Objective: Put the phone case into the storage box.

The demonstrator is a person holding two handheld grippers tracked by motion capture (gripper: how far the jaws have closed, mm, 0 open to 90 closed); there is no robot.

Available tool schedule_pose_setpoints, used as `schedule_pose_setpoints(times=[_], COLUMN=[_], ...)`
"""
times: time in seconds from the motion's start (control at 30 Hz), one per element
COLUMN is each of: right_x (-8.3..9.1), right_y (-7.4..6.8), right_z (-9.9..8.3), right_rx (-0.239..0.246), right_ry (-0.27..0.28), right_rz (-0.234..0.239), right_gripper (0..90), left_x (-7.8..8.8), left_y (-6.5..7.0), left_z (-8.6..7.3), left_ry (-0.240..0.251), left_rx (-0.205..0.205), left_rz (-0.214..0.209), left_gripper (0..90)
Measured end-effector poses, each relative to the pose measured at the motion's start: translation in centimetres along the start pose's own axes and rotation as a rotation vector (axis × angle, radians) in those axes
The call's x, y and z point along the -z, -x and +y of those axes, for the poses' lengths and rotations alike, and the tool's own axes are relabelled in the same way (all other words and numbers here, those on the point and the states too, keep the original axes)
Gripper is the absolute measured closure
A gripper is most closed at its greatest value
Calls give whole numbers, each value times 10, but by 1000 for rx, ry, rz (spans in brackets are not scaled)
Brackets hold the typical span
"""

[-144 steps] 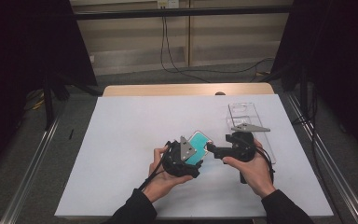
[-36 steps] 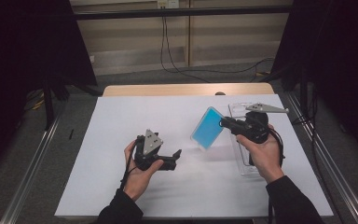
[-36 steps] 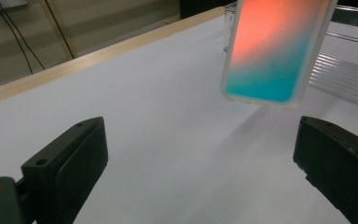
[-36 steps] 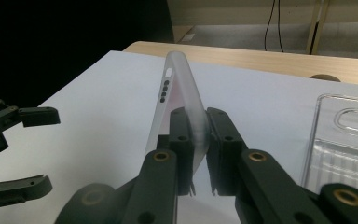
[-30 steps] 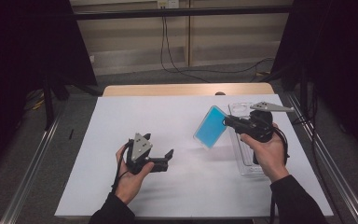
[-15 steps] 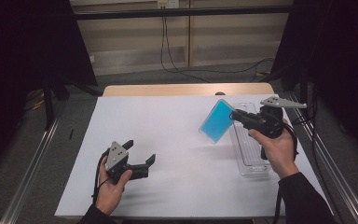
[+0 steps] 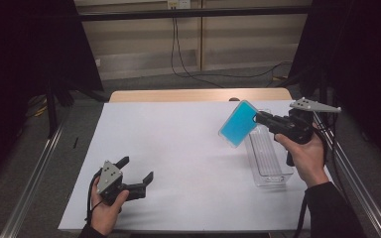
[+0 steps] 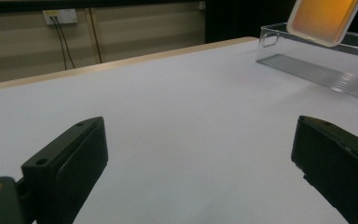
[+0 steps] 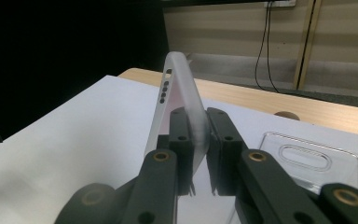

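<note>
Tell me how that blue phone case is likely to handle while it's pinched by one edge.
The blue phone case looks thin and probably light: the right tongs hold it tilted by one edge. It shows no sag, so it seems fairly stiff. Its smooth frosted rim may slip.

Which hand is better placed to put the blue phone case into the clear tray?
Right. The right gripper already holds the phone case over the clear tray. The left gripper is open, near the table's opposite corner.
</note>
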State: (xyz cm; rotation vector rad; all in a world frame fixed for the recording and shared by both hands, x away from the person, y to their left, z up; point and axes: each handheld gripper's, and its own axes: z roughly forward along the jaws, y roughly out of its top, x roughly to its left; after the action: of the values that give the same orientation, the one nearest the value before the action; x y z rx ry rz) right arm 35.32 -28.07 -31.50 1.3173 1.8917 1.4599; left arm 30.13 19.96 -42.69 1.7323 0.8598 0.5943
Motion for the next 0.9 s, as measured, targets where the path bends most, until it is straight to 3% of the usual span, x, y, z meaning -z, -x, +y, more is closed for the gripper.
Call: schedule_pose_setpoints(times=[0.2,0.5,0.77,0.9], right_x=[8,16,27,34], right_y=[8,18,26,35], right_z=[5,10,16,18], right_rx=[10,34,48,47], right_ry=[5,8,17,36], right_rz=[-13,-20,-34,-41], right_gripper=[812,812,812,812], left_x=[2,1,3,1], left_y=[-5,-6,-1,5], left_z=[-1,-5,-3,-2], left_ry=[16,23,25,23], left_rx=[13,20,26,10], left_rz=[20,0,-2,-24], left_gripper=[30,20,28,28])
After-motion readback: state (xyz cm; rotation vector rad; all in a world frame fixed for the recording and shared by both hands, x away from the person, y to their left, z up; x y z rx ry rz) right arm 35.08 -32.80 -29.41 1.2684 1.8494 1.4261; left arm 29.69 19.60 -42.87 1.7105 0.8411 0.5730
